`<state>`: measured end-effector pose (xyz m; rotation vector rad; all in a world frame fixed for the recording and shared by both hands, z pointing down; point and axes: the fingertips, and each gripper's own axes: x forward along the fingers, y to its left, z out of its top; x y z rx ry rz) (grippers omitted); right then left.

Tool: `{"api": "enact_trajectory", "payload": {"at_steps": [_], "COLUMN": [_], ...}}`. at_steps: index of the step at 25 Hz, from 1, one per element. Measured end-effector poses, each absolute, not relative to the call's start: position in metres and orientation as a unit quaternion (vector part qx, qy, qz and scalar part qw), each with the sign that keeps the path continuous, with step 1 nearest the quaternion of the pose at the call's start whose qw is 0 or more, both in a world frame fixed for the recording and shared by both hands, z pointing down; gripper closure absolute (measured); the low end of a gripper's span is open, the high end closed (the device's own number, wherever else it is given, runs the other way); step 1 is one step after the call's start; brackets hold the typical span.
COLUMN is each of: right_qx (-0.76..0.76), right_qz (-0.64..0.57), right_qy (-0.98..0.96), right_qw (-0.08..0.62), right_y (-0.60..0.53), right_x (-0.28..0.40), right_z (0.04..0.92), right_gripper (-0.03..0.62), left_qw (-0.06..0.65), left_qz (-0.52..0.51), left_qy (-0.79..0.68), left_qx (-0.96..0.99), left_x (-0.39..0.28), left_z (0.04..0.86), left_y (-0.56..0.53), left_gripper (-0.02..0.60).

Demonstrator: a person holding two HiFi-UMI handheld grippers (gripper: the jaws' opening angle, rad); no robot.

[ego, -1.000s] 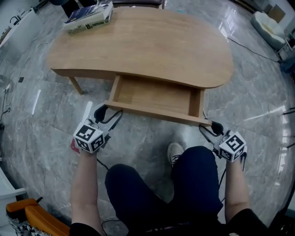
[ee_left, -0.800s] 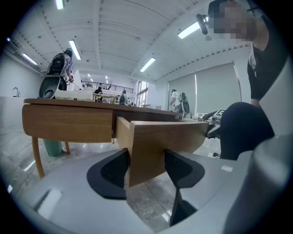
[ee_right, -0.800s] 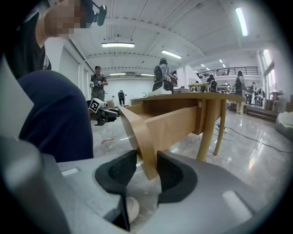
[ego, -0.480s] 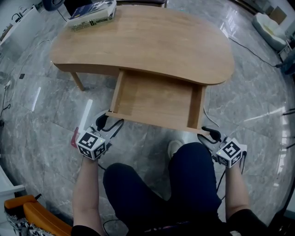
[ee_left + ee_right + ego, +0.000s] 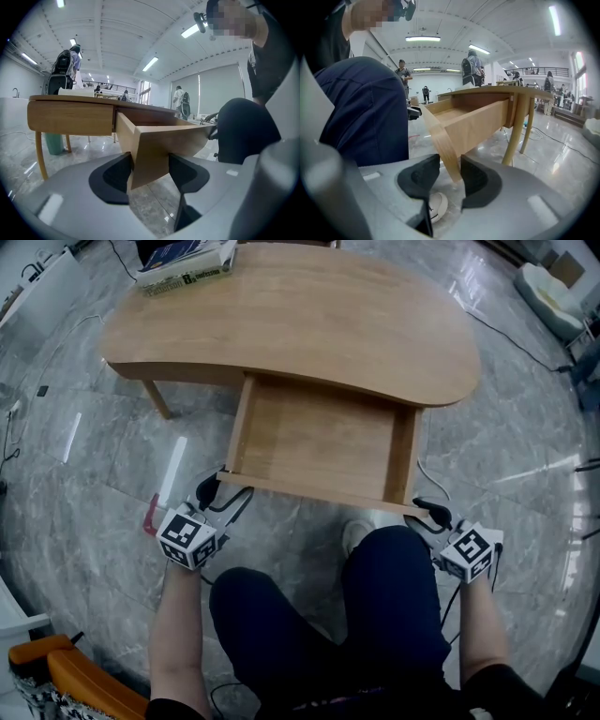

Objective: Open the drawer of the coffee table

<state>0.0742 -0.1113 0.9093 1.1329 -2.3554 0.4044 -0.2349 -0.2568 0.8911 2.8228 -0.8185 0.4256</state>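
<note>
Big kidney-shaped coffee table (image 5: 309, 324) fills the middle, and its drawer (image 5: 319, 442) stands pulled well out toward six o'clock, wooden bottom bare, nothing inside. That looks nearly done: perhaps a last bit of travel, then let go. Left gripper (image 5: 217, 491) pinches the drawer front's corner at seven o'clock, and right gripper (image 5: 427, 512) clamps the other end at five. Underfoot, a glossy grey marble floor (image 5: 84, 456), with cables (image 5: 525, 343) trailing at two o'clock. Strip lights (image 5: 151, 63) hang over a wide hall. Books (image 5: 183, 263) sit at the tabletop's eleven o'clock corner.
</note>
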Motion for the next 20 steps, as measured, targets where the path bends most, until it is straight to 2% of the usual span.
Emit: {"api": "enact_trajectory", "payload": {"at_steps": [14, 20], "right_qx": [0.409, 0.438], "right_qz": [0.140, 0.134], "right_qy": [-0.859, -0.861], "right_qw": [0.274, 0.223], "right_y": [-0.101, -0.086], "right_x": [0.073, 0.086], "right_z": [0.913, 0.870], "right_gripper": [0.450, 0.450], "left_qw": [0.093, 0.108], "left_qz": [0.130, 0.083], "left_qy": [-0.276, -0.319], "left_qx": [0.948, 0.938], "left_x": [-0.237, -0.266], "left_z": [0.895, 0.878], "left_y": [-0.246, -0.240], "left_gripper": [0.322, 0.329]}}
